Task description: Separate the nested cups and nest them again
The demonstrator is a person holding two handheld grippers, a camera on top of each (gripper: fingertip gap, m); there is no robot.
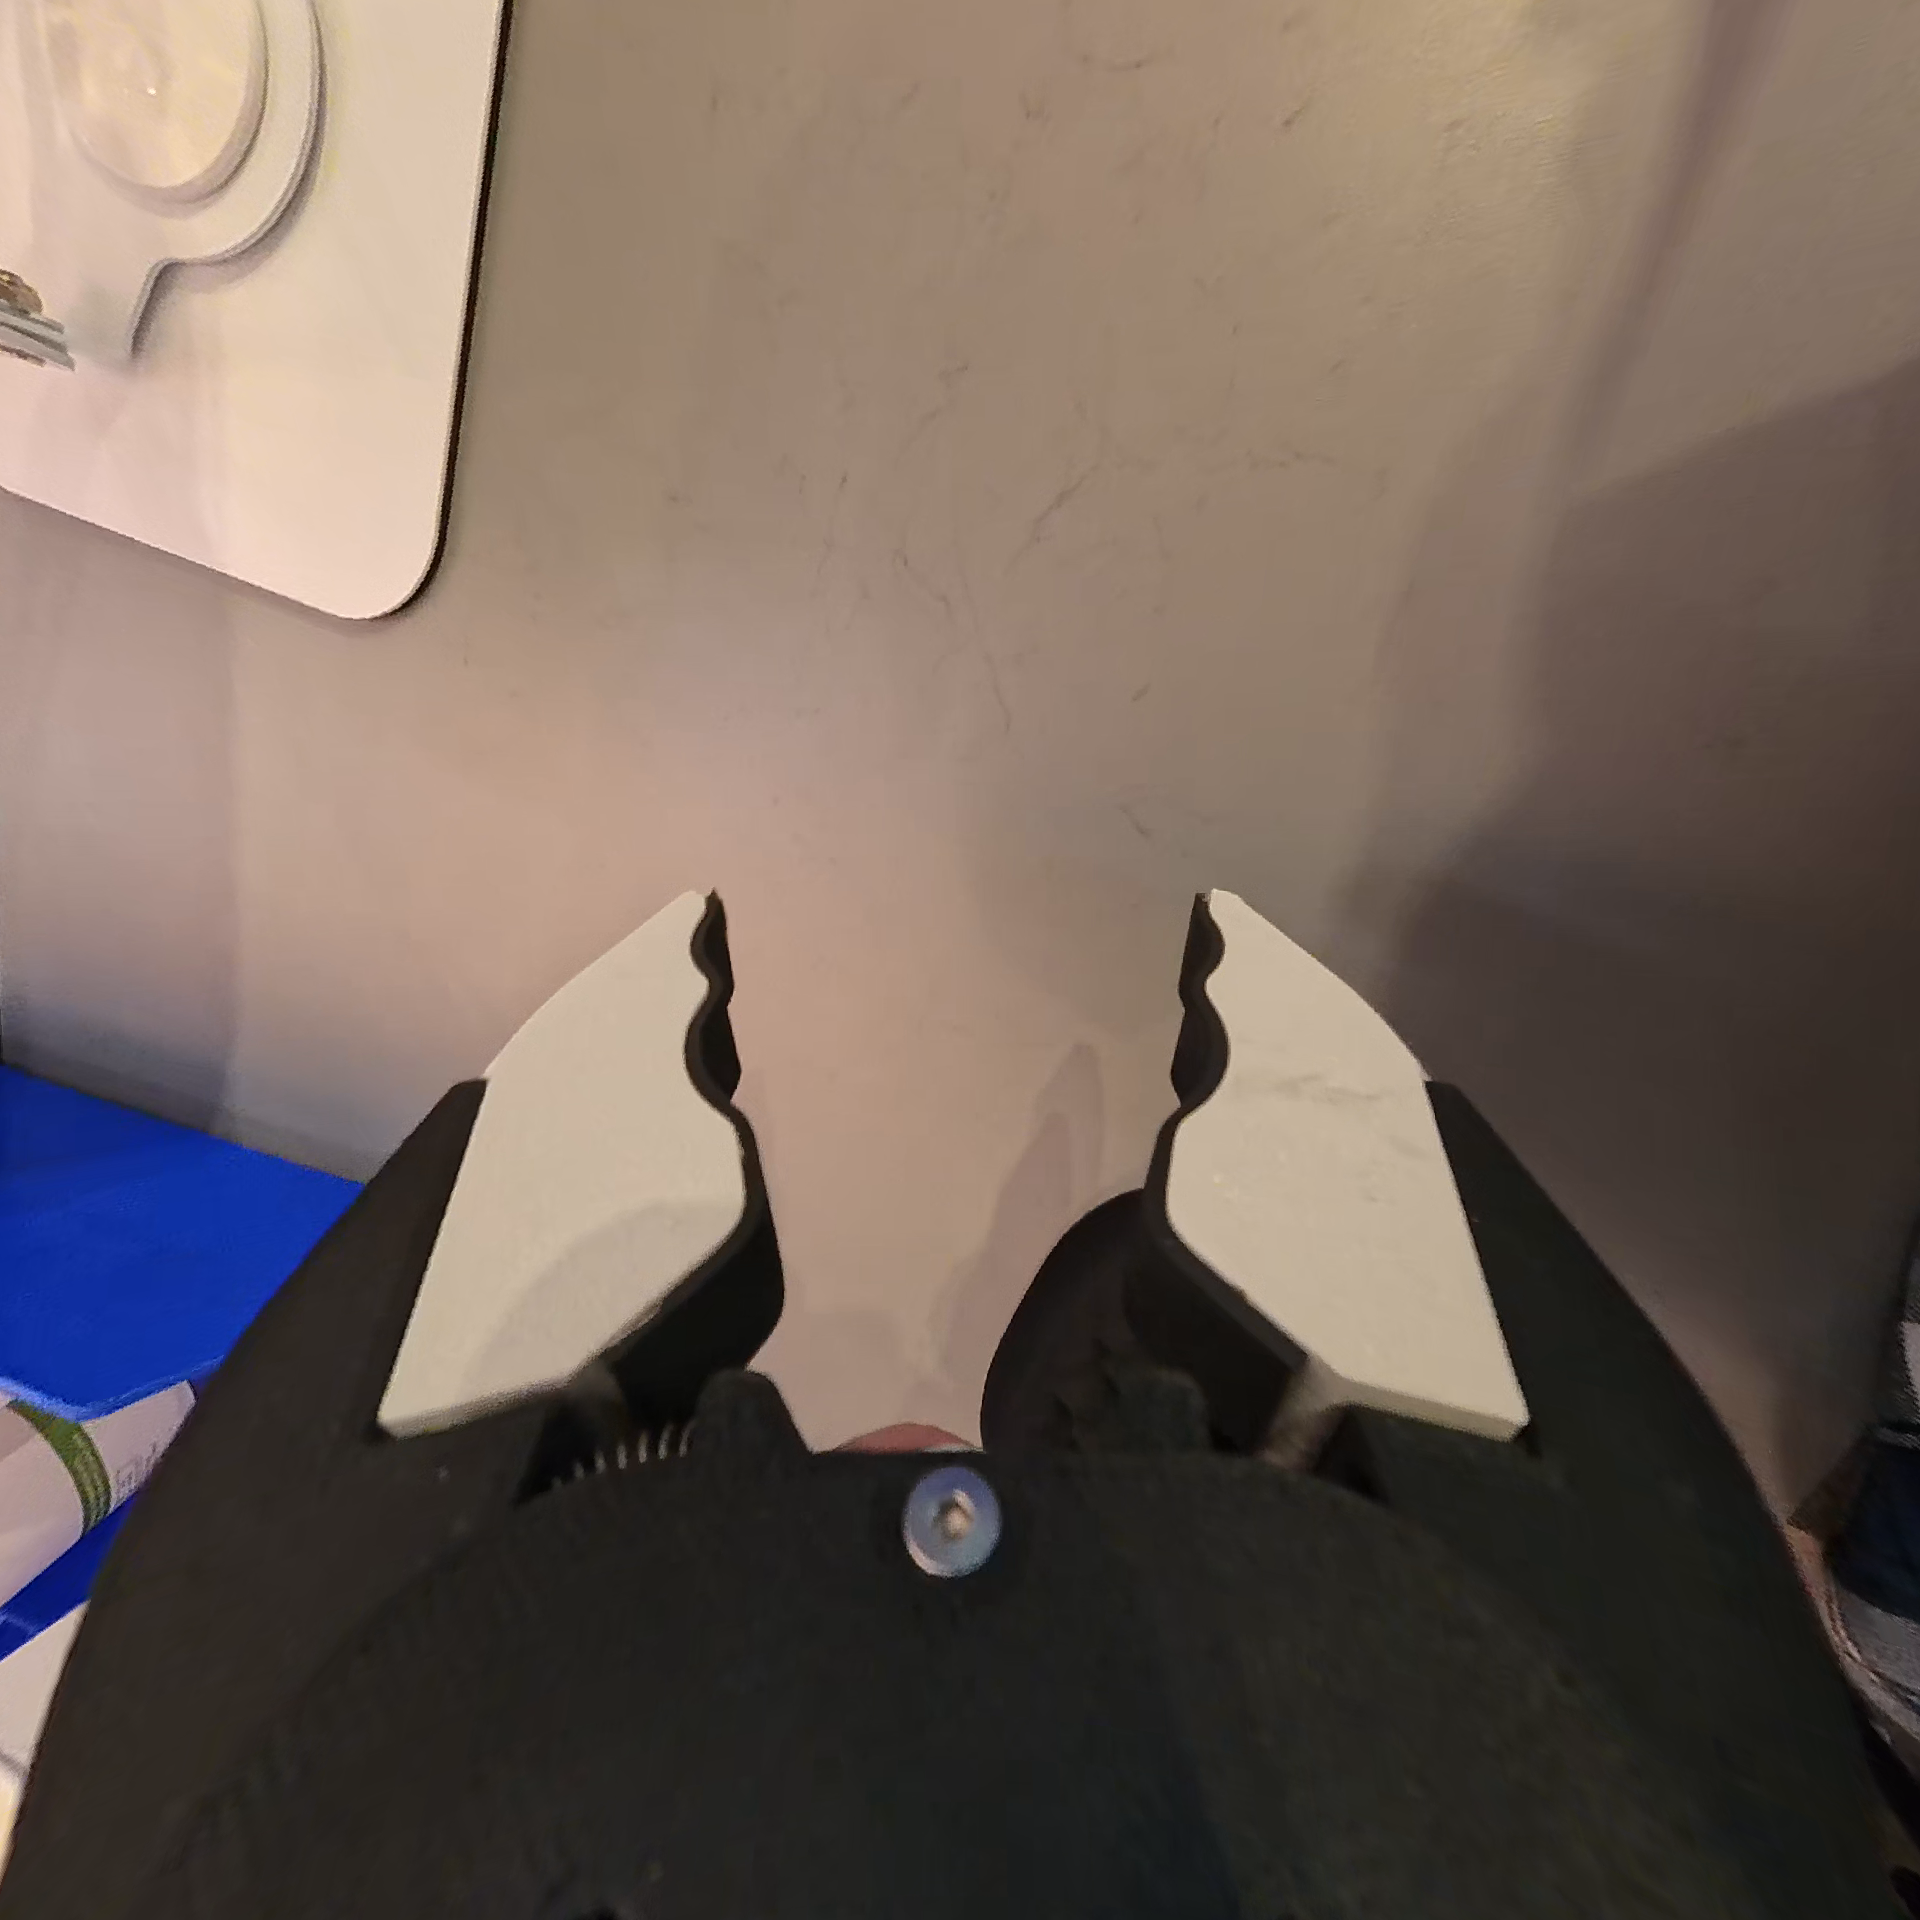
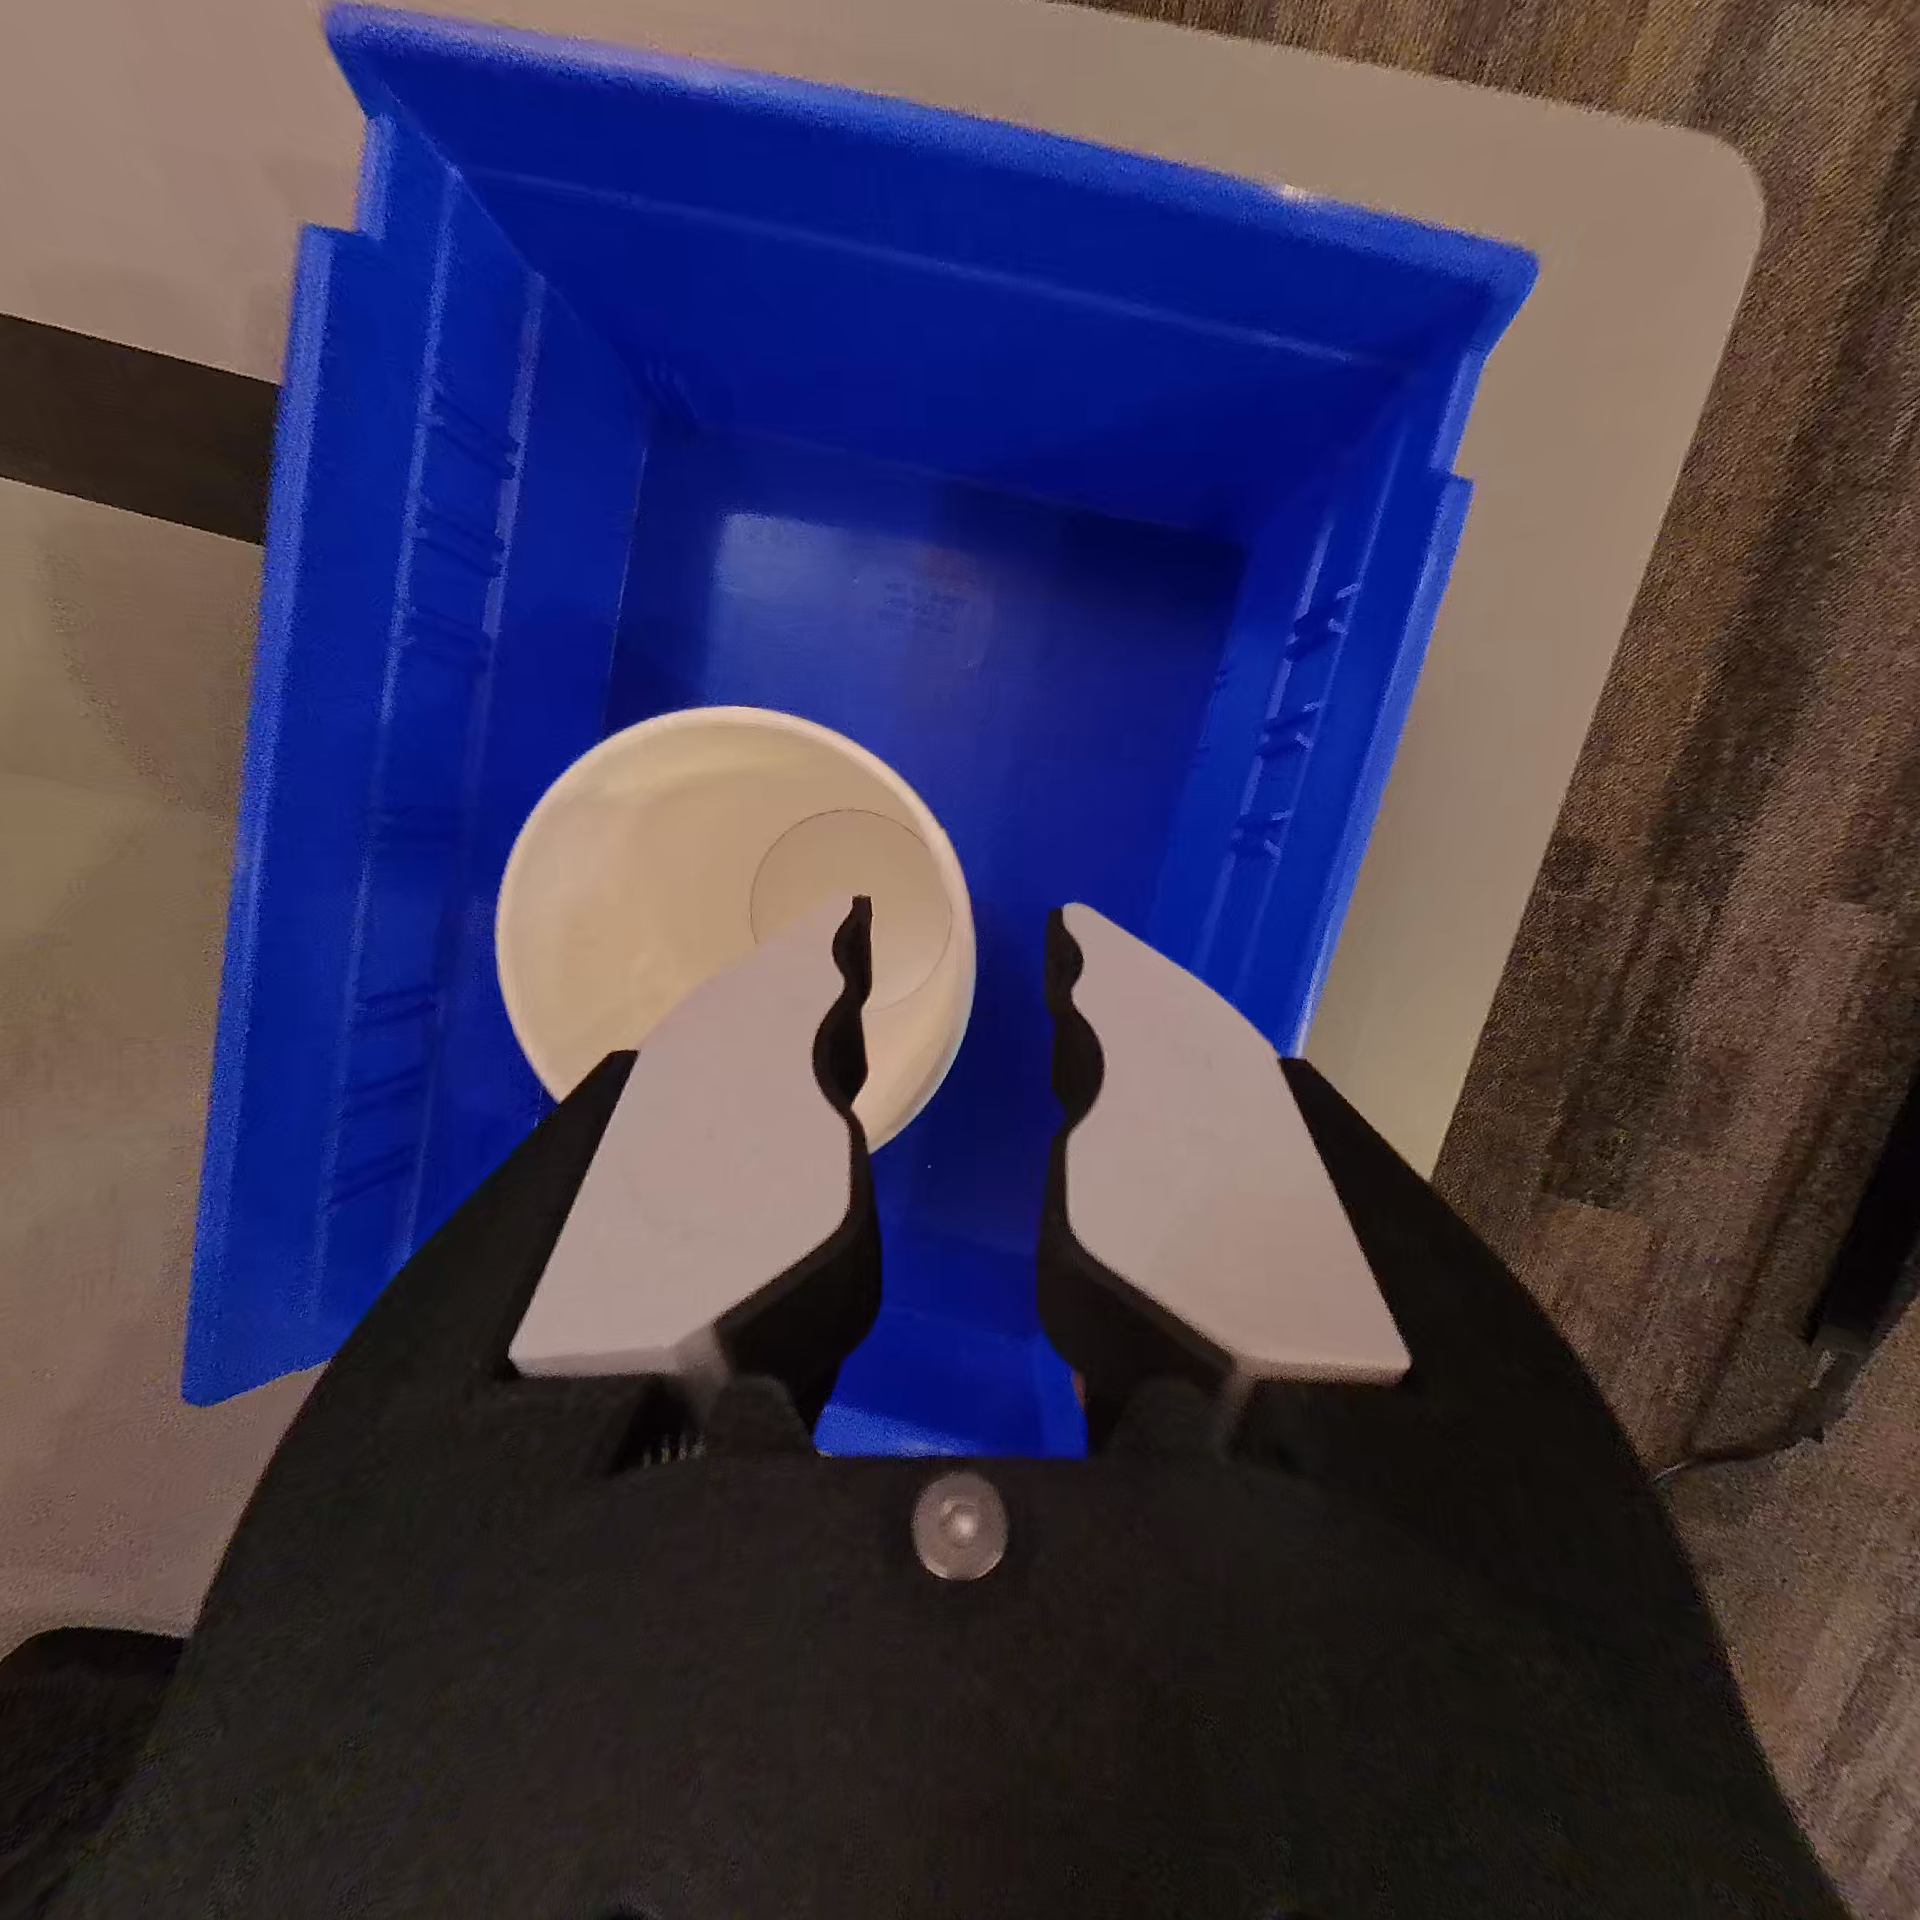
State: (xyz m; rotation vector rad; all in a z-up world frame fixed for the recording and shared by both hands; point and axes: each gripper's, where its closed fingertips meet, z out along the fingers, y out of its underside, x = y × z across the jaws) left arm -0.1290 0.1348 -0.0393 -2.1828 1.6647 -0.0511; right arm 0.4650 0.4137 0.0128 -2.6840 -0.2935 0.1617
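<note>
In the right wrist view a white paper cup (image 2: 644, 914) stands upright inside a blue plastic bin (image 2: 935, 343); I look down into its mouth. My right gripper (image 2: 959, 909) hovers over the cup's right rim. One fingertip (image 2: 790, 997) is over the cup's mouth and the other is outside the rim, and neither pad presses on the wall. It is open. My left gripper (image 1: 958, 896) is wide open and empty over the bare table (image 1: 1039, 520). No cup lies between its fingers.
In the left wrist view a corner of the blue bin (image 1: 135, 1247) sits low on the left, with a white object with a green band (image 1: 73, 1465) beside it. A white board (image 1: 312, 364) lies at the upper left. In the right wrist view, brown carpet (image 2: 1766, 831) lies beyond the table edge (image 2: 1621, 623). My hands' fingertips stand some 65 centimeters from each other.
</note>
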